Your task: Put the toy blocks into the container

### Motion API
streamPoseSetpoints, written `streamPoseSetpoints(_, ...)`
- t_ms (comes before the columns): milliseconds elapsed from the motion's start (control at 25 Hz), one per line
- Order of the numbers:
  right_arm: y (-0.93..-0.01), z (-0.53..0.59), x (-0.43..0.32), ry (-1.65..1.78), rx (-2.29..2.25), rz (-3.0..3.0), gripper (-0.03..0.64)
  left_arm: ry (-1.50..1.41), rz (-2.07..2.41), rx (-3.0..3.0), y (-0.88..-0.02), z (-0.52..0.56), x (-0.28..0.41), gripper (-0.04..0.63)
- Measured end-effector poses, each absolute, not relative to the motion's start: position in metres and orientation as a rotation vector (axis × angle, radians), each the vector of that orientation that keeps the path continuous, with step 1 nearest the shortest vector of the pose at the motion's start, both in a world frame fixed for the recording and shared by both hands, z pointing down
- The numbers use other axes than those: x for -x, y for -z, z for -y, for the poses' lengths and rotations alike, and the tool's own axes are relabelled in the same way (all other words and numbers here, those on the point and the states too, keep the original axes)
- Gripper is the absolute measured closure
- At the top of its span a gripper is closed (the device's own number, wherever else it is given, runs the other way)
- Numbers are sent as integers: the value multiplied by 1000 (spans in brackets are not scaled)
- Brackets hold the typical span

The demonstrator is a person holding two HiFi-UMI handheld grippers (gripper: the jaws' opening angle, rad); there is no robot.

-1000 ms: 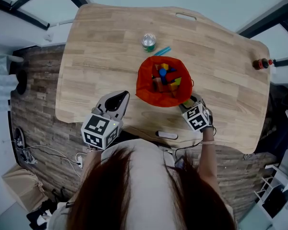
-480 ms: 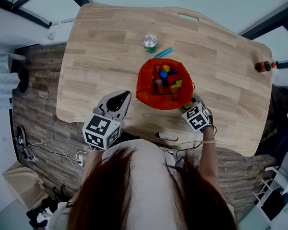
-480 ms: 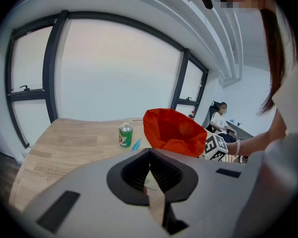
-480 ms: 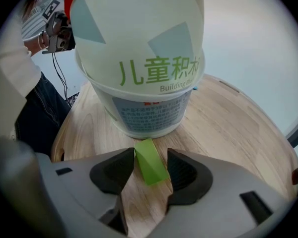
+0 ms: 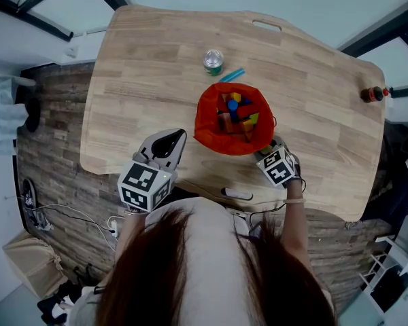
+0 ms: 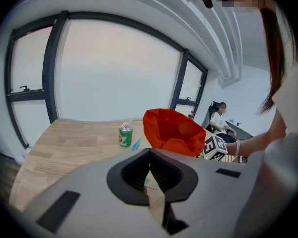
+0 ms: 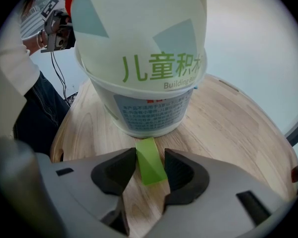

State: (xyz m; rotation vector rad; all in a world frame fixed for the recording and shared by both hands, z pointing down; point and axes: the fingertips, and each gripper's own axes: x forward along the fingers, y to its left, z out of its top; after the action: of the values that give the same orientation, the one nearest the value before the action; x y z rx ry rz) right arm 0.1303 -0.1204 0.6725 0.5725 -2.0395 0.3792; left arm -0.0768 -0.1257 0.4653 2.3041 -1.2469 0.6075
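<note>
The container is a bucket with a red inside, standing mid-table with several coloured toy blocks in it. In the right gripper view its white printed wall rises just beyond a green block lying on the wood. My right gripper stands around that block. Its jaws have just been closing: the left pad is at the block's edge and a thin gap remains at the right pad. My left gripper rests near the table's front edge, left of the bucket. Its jaws are shut with nothing between them.
A green drink can and a blue stick lie behind the bucket. A small dark bottle stands at the table's right edge. A white oblong object lies at the front edge. A person sits in the background.
</note>
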Motion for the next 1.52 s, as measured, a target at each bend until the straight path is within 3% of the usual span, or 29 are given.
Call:
streamPoseSetpoints(280, -673, 117, -135, -385, -603, 2020, 462, -597, 1244, -2316, -463, 123, 78, 586)
streamPoseSetpoints(1520, -624, 84, -141, -544, -1001, 2055, 465, -545, 1153, -2457, -440, 97, 80, 586)
